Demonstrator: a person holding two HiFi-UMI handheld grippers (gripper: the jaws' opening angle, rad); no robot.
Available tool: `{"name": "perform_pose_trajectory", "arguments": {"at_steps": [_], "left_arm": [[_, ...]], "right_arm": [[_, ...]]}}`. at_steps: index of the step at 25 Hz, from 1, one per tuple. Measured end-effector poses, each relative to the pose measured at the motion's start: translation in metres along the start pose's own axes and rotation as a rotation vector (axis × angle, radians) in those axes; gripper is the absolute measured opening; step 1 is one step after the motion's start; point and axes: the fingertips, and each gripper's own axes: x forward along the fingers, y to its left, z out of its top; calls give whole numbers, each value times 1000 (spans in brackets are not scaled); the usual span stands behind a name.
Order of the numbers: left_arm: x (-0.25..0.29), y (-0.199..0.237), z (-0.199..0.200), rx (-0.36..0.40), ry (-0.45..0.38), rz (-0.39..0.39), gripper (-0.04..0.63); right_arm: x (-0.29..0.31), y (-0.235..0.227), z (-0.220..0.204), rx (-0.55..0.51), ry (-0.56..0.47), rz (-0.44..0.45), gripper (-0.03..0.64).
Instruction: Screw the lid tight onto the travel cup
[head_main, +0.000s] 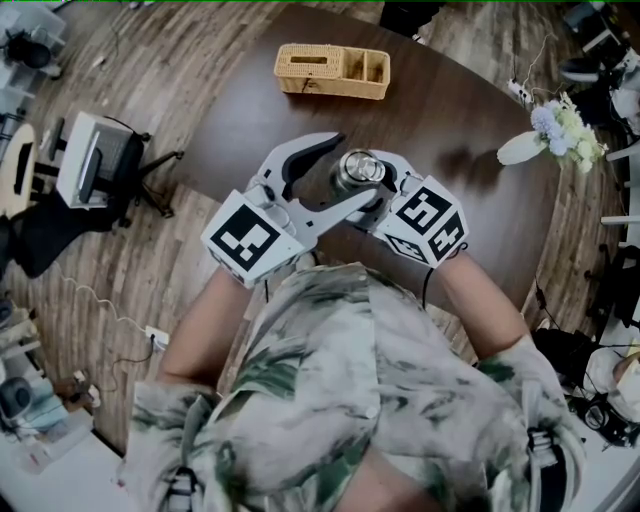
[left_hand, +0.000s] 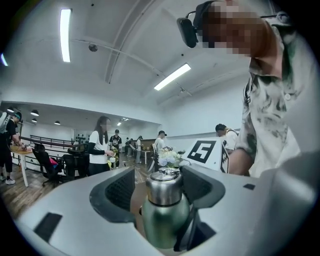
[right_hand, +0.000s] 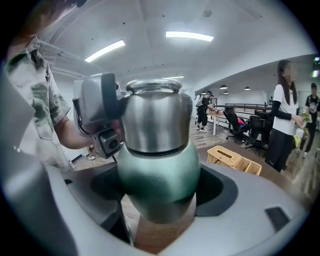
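Note:
The travel cup (right_hand: 157, 172) has a green body and a silver lid (right_hand: 157, 117) seated on top. It is upright above the brown table (head_main: 470, 110). My right gripper (head_main: 378, 192) comes in from the right and is shut on the green body, with its jaws pressed against both sides. My left gripper (head_main: 350, 172) reaches in from the left at lid height. In the left gripper view the cup (left_hand: 165, 220) and lid (left_hand: 164, 186) stand between wide jaws with gaps showing, so the left gripper (left_hand: 157, 189) is open around it.
A wicker basket (head_main: 332, 71) sits at the table's far edge, and a bunch of flowers (head_main: 560, 130) lies at the right rim. An office chair (head_main: 95, 165) stands on the wooden floor to the left. Several people stand in the room behind.

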Motion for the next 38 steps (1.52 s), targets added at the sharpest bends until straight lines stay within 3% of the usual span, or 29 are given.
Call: {"name": "perform_pose_trajectory", "arguments": {"at_steps": [5,10,13,24,38], "left_arm": [[-29,23,7,-47,-60,114,295],[-57,52,-31,-99,48,264,252],[-66,58,-54,-133,97,309,233],[-65,50,-96,-142,201,335,189],[-69,42,-111,-168,247,365,43]], "right_arm": [[-4,-6,-5,7,0,-13,397],[-12,-14,-10,15,-2,-33,397],[-14,-18,-9,20,-3,-42,397],[-22,-26,-11,23,-9,-69,397],[-29,-26,-7,16,-31,-91,397]]}}
